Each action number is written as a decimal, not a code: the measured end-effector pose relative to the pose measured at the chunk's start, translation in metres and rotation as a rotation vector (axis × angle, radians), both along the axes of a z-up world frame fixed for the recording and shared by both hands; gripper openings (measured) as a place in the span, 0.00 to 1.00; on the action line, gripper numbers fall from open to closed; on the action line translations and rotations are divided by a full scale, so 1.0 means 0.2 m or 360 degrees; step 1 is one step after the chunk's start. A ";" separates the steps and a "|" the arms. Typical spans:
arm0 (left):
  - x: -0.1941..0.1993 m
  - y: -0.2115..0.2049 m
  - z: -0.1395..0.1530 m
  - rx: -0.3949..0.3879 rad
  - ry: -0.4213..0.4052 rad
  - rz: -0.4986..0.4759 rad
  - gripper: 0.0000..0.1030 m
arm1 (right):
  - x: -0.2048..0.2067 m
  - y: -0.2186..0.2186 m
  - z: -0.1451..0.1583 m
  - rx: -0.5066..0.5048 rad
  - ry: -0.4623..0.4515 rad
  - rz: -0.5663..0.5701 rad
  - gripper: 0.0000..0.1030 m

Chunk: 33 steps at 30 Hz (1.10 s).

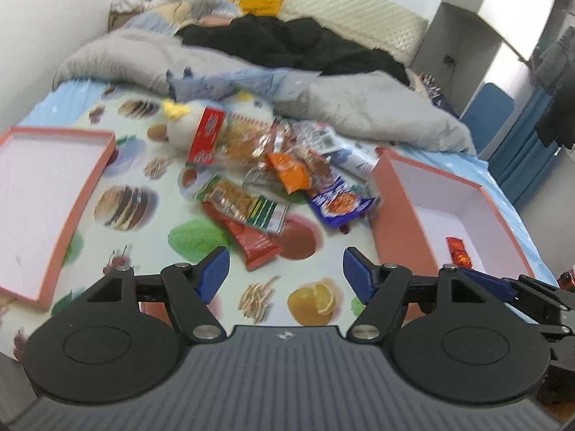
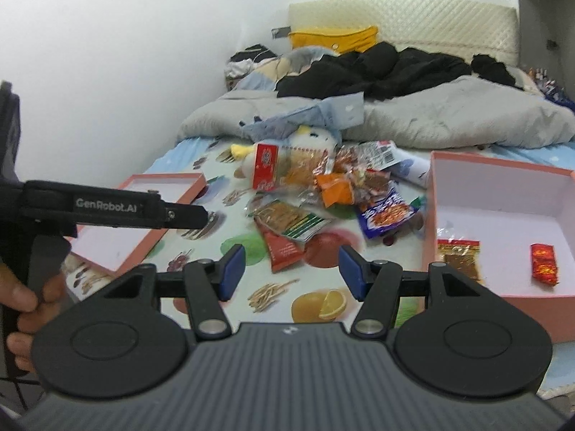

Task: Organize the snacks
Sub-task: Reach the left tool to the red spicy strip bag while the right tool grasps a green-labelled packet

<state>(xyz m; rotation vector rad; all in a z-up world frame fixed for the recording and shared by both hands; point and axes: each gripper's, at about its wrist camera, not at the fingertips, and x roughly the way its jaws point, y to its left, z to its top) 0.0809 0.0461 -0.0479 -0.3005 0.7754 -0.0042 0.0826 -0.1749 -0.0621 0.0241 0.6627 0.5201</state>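
1. "GenRobot.AI" is printed on the left gripper (image 2: 187, 215); writing on the snack packets (image 2: 323, 194) is too blurred to read.
2. Both the left gripper and the right gripper (image 2: 291, 269) tilt down over the food-print sheet (image 2: 273, 298), jaws apart, nothing between them. A hand (image 2: 25, 301) holds the left handle.
3. The packets lie heaped between the pink lid (image 1: 54, 186) and the pink box (image 2: 503, 215), where 2 packets (image 2: 460, 255) already lie. A plush toy (image 2: 309, 140) rests behind the heap.

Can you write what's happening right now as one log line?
left gripper: open, empty | right gripper: open, empty | snack pile: between boxes | right box: two packets | left box: no snacks
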 end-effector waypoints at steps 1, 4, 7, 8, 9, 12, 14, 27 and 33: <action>0.03 0.02 -0.04 -0.0019 0.0028 0.0012 0.72 | 0.03 0.01 -0.02 -0.0010 0.0028 0.0007 0.58; 0.13 0.08 -0.13 -0.0089 0.0086 0.0041 0.72 | 0.10 0.05 -0.08 -0.0040 0.0090 0.0030 0.58; 0.24 0.13 -0.20 -0.0108 0.0125 0.0059 0.72 | 0.18 0.09 -0.14 -0.0070 0.0143 0.0058 0.58; 0.28 0.14 -0.23 -0.0109 0.0132 0.0066 0.72 | 0.20 0.10 -0.16 -0.0077 0.0153 0.0068 0.58; 0.31 0.16 -0.24 -0.0112 0.0140 0.0070 0.72 | 0.23 0.11 -0.18 -0.0084 0.0165 0.0079 0.58; 0.44 0.22 -0.32 -0.0141 0.0169 0.0100 0.72 | 0.31 0.16 -0.24 -0.0105 0.0212 0.0111 0.58; 0.50 0.27 -0.37 -0.0167 0.0170 0.0132 0.72 | 0.37 0.19 -0.28 -0.0118 0.0237 0.0139 0.58; 0.83 0.48 -0.74 -0.0344 0.0339 0.0171 0.71 | 0.78 0.30 -0.56 -0.0097 0.0456 0.0096 0.58; 0.90 0.45 -0.84 -0.0369 0.0367 0.0099 0.71 | 1.03 0.25 -0.66 0.0156 0.0676 -0.0023 0.60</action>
